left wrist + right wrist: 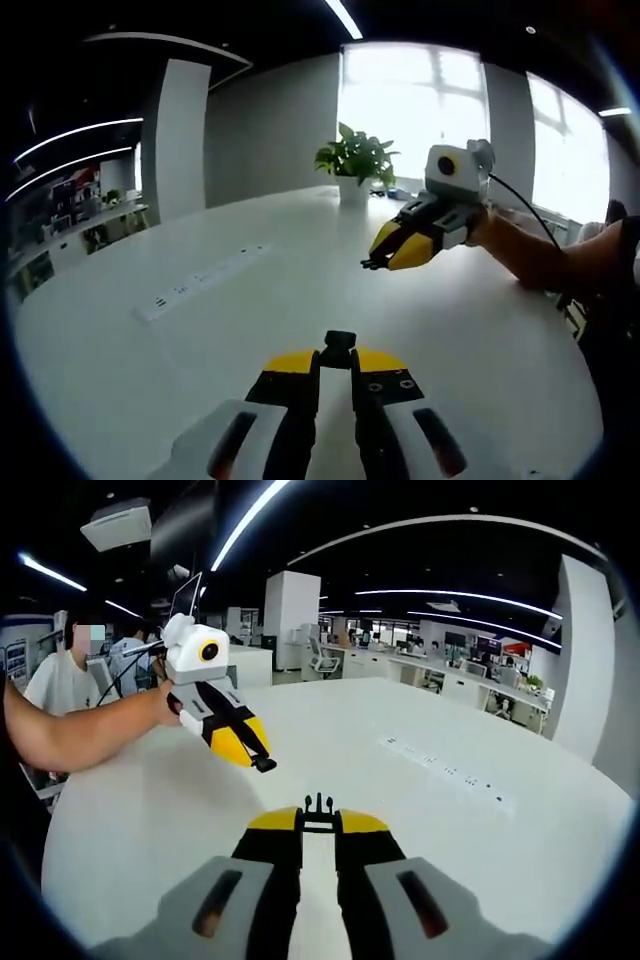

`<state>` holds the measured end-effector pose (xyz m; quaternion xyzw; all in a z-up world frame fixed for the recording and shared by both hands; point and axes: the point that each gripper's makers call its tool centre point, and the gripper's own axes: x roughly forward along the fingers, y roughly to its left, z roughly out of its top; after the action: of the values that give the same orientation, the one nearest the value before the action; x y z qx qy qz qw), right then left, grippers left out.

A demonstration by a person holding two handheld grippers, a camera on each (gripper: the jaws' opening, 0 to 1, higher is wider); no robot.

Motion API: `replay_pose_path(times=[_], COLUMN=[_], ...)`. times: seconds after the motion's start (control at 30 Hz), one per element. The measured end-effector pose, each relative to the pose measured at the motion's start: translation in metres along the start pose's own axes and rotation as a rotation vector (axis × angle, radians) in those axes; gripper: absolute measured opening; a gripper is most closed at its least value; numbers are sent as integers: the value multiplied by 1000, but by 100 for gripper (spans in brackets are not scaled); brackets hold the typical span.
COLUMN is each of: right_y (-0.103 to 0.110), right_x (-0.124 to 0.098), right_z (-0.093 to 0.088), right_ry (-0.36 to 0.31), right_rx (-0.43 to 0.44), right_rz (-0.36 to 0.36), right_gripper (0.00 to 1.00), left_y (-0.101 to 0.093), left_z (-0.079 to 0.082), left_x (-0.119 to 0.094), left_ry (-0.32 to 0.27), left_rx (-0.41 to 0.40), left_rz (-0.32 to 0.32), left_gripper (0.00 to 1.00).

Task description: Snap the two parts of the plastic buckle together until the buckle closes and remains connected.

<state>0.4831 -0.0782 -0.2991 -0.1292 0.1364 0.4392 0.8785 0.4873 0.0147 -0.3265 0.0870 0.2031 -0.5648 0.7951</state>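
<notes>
A white table (200, 330) spreads under both grippers, and its top is the landmark here. On the table, in the left gripper view, a flat power strip (200, 280) lies left of the left gripper (339, 352), and a potted plant (355, 165) stands at the far edge before a bright window (415, 105). In the right gripper view, people sit behind the table at the left, with office desks beyond. Nothing lies between the two grippers. The left gripper's jaws are narrow, pinching the socket half (339, 345) of the buckle at their tips above the table. The right gripper (318, 815) likewise pinches the pronged half (318, 808), its prongs pointing forward. The halves are well apart.
</notes>
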Motion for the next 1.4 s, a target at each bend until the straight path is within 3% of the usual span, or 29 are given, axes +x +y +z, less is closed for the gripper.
replay_pose_path(times=[1.4], right_y=[43], right_x=[-33], right_z=[-22], right_ry=[-20], right_rx=[10], right_rz=[21], right_gripper=[11], left_y=[-54], left_z=[-35], left_x=[-20], left_ry=[35], left_rx=[10], left_rz=[-30], left_gripper=[11])
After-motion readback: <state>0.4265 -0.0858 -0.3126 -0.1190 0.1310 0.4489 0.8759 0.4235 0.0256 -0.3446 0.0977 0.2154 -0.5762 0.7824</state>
